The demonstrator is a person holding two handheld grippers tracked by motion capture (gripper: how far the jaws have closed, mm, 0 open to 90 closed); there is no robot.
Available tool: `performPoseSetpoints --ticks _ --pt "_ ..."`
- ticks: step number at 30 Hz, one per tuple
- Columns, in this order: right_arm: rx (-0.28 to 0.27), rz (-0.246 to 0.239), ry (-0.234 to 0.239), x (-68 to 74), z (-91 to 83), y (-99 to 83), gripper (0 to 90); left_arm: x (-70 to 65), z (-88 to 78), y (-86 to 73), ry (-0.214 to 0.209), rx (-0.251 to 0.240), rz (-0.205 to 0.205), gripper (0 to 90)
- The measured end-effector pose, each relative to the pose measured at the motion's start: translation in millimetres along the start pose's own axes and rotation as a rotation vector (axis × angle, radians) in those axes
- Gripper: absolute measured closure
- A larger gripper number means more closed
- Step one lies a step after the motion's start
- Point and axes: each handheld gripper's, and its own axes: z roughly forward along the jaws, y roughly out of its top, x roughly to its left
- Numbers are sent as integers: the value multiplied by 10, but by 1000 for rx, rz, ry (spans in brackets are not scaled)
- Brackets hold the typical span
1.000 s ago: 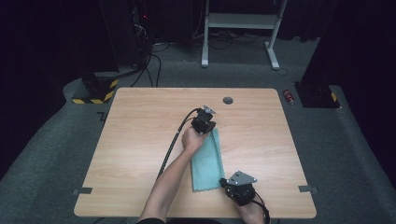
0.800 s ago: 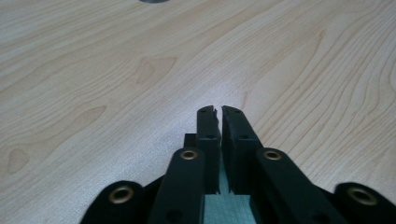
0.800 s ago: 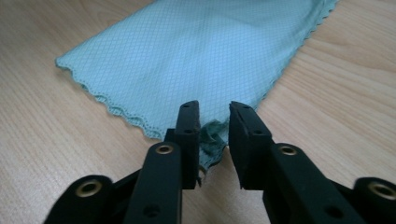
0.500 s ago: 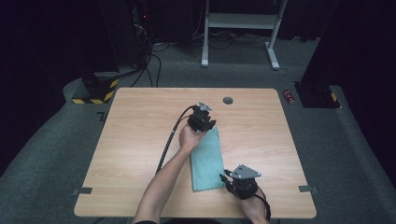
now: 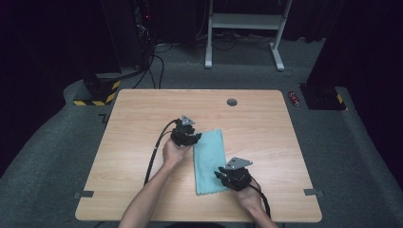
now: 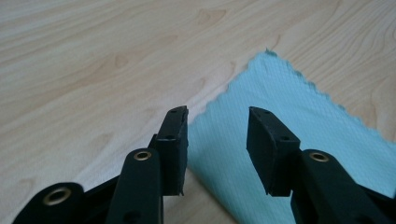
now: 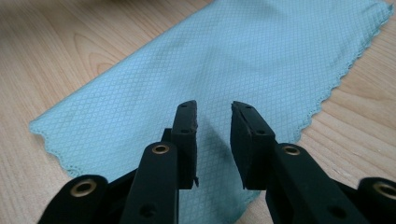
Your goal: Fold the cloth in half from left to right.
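Observation:
A teal cloth point(image 5: 208, 156) lies flat as a long folded strip in the middle of the wooden table point(image 5: 266, 128). My left gripper point(image 5: 194, 139) hovers at the cloth's far left edge; in the left gripper view my left gripper point(image 6: 218, 114) is open over the cloth point(image 6: 289, 126), its jaws just having opened with nothing pinched. At the cloth's near right corner my right gripper point(image 5: 220, 174) stands. The right gripper view shows my right gripper point(image 7: 214, 109) open just above the cloth point(image 7: 224, 51), its jaws also having just opened and holding nothing.
A small dark round grommet point(image 5: 232, 101) sits near the table's far edge. Grey tape tabs point(image 5: 309, 192) mark the near corners. Cables trail from both grippers toward the person. Beyond the table are a striped base point(image 5: 97, 97) and a white frame point(image 5: 242, 23).
Both grippers let go of the cloth and opened. The left gripper slid left and nearer, off the cloth's far end. The right gripper shifted slightly away and left. The cloth now lies straighter.

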Motion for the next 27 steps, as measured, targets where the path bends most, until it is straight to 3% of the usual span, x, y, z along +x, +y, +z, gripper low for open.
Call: performPoseSetpoints --ticks 7,11,20,27 --pt "27 11 -1 -22 22 -16 679 -67 -31 -86 26 16 15 573" --pt "35 2 -4 -15 19 -28 654 -12 -9 -139 59 44 16 571" --pt "32 -15 -8 -5 4 -53 621 83 11 -219 86 73 -11 561" --pt "17 -5 -9 -5 -2 -78 615 21 -138 -207 52 33 -13 537"
